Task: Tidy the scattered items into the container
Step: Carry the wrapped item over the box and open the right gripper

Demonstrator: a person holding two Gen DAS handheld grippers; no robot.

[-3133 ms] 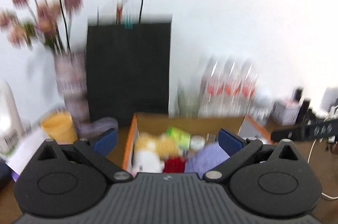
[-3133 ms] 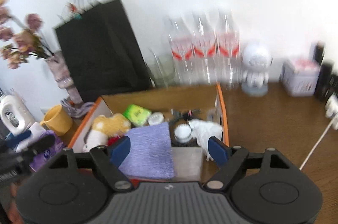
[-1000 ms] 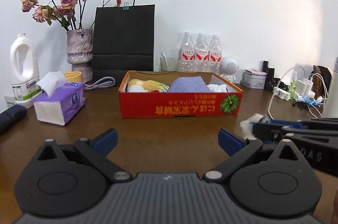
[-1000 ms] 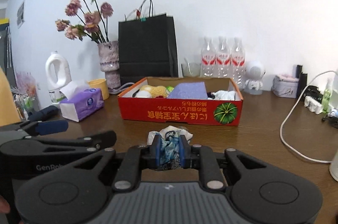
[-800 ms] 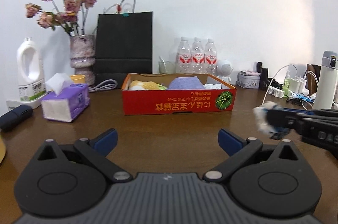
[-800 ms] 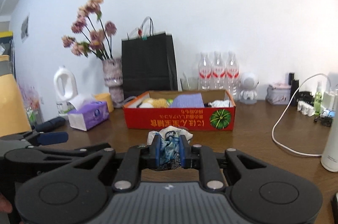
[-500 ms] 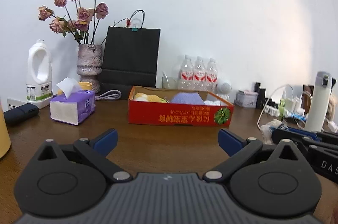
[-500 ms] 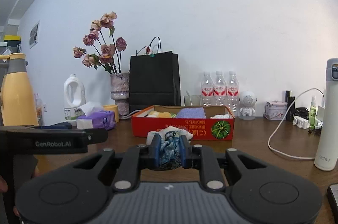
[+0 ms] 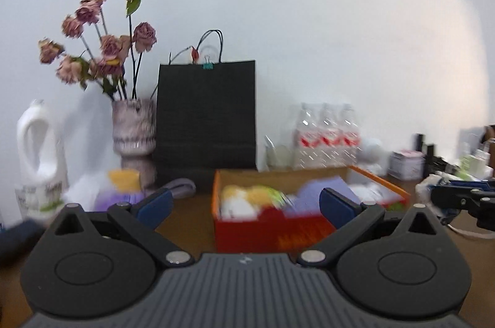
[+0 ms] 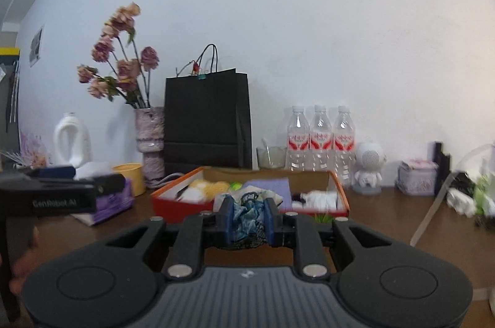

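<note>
right gripper (image 10: 247,219) carrying crumpled blue-white wrapper (image 10: 247,218) near red box (image 10: 182,206)
its jaws easing apart, wrapper between pads; left gripper (image 9: 244,206) wide open, empty

Crumpled cloth wad (image 10: 247,218), red cardboard box (image 10: 173,206), dark wooden table (image 10: 380,212).

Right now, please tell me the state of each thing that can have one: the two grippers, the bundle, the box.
Right gripper: jaws opening, crumpled blue-and-white bundle between the pads.
Left gripper: open, empty.
Red cardboard box: open-topped, already holding several items.
Black paper bag: upright behind the box.
</note>
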